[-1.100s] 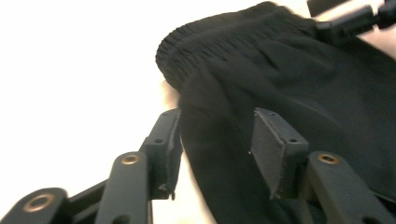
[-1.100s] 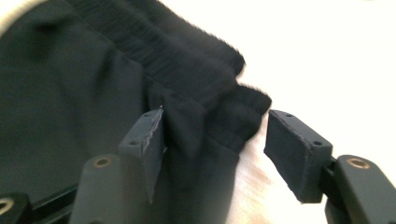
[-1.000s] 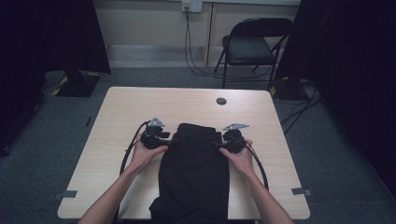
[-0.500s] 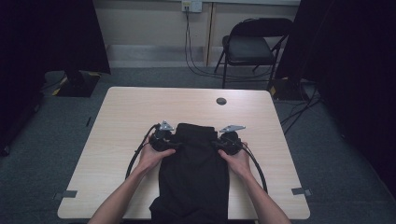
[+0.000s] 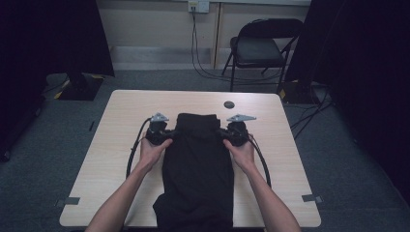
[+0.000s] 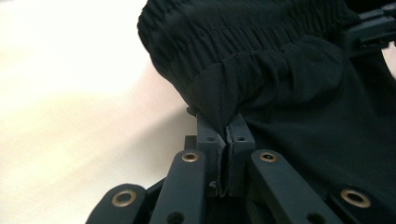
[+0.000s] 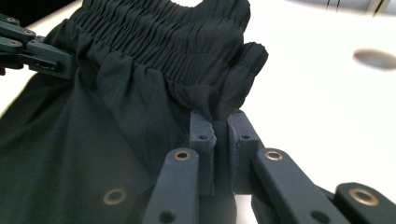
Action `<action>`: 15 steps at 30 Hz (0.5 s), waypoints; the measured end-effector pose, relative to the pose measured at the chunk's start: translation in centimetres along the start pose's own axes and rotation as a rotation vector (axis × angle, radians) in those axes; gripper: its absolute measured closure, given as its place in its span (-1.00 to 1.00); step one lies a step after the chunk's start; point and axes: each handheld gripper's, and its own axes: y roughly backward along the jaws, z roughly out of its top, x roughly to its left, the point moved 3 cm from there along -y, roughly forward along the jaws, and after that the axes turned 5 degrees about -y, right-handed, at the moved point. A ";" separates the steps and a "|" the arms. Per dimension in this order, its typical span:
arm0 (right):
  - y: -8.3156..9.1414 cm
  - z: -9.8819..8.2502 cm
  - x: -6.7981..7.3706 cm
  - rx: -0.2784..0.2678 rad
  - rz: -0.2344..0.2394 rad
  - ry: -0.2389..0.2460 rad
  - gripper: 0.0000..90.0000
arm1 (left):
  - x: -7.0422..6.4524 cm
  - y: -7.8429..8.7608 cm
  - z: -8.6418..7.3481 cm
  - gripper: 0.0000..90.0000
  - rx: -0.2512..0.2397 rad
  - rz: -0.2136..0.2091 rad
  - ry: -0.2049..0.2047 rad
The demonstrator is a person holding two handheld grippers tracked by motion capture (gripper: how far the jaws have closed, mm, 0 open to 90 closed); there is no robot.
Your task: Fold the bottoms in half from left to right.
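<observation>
Both hand-held grippers, left (image 6: 226, 133) and right (image 7: 222, 123), have just been closing; each now pinches a waistband corner of the black garment (image 5: 198, 159) on the tabletop (image 5: 121, 111). Soft, light, limp: hold at waistband.

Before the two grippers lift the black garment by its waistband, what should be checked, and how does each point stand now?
1. Left gripper pinches the black cloth garment with gathered elastic waistband at its side edge: ok, jaws just closed on a fold.
2. Right gripper pinches the opposite side: ok, cloth between the pads.
3. Both grips level with each other near the waistband: ok.
4. How deep the cloth sits in the jaws: cannot tell.
5. Garment's lower end on the light wooden table: not ok, it hangs over the near edge.
6. Small dark round disc apart from the garment: ok.
</observation>
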 end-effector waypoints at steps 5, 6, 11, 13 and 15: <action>1.4 5.9 1.2 -0.098 0.004 0.046 0.85 | 1.2 2.7 4.9 0.94 -0.092 0.053 -0.039; 1.6 6.9 1.3 -0.117 0.004 0.049 0.85 | 1.4 3.3 6.1 0.94 -0.107 0.066 -0.039; 4.0 14.2 1.7 -0.224 -0.006 0.076 0.85 | 1.9 6.9 13.9 0.94 -0.232 0.126 -0.095; 5.8 17.7 2.1 -0.296 -0.014 0.098 0.85 | 1.7 8.3 16.5 0.94 -0.286 0.138 -0.106; 7.3 20.2 2.5 -0.351 -0.025 0.110 0.85 | 1.2 9.1 18.2 0.94 -0.312 0.147 -0.139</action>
